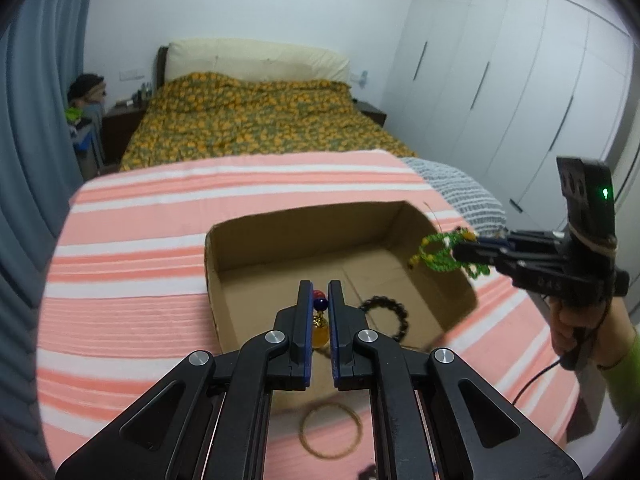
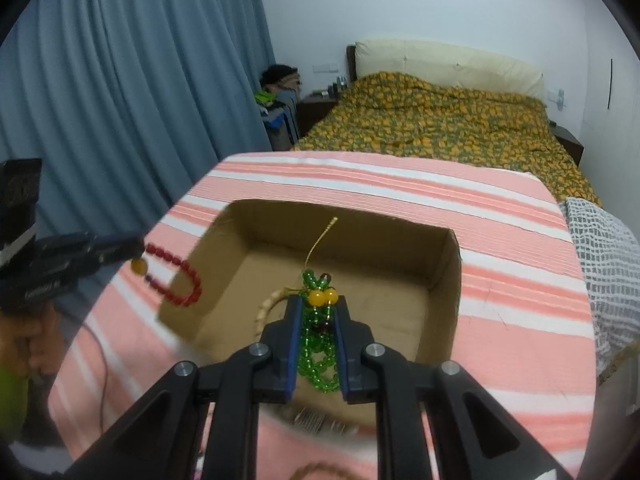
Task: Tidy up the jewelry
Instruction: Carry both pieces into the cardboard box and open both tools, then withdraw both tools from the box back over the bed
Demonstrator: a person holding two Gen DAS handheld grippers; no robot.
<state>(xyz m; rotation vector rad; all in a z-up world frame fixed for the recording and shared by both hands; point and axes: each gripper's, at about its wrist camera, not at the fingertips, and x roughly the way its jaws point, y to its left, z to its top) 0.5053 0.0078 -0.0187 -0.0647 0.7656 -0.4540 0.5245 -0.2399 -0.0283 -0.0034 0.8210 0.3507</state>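
Left gripper [image 1: 320, 300] clamped on red bead bracelet [image 2: 176, 280] at lower centre, dangling; right gripper [image 2: 316, 320] clamped on green beaded charm [image 2: 318, 336], long axis along fingers, over cardboard box [image 1: 280, 248].

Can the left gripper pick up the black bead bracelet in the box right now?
Probably not yet: the left gripper is shut on a red bead strand. The black bead bracelet lies uncovered in the open cardboard box, so the path itself looks free.

I was working in a home bedroom, as shown by the bed [image 1: 256, 120] with its orange-and-green floral duvet and cream padded headboard [image 2: 448, 60], the dark nightstand [image 1: 120, 120] beside it, the blue curtains [image 2: 120, 100], and the white built-in wardrobe [image 1: 500, 80].
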